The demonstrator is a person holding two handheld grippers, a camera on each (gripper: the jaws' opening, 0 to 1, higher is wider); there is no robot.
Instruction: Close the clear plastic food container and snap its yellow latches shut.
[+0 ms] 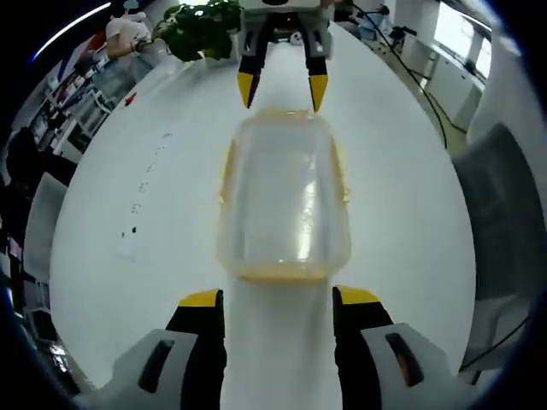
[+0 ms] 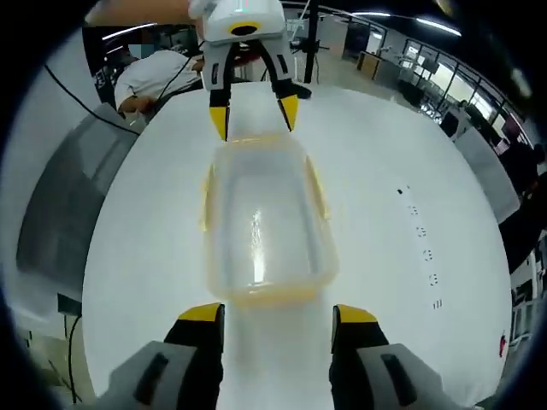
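We see the clear container (image 1: 286,201) lying lid-on in the middle of the white surface (image 1: 171,196), its yellow latches (image 1: 229,166) along the long sides. It sits between our two tongs, which face each other from its short ends. The left tongs (image 1: 278,299) stand wide, holding nothing, just short of one end; the right tongs (image 2: 278,312) gape equally wide at the other. A potted plant (image 1: 201,26) sits beyond.

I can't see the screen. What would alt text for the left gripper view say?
A clear plastic food container with yellow latches sits lid-on upon a white table, between two open yellow-tipped tools: the left tool rising from the bottom, the right tool facing it from beyond. A leafy plant stands farther back.
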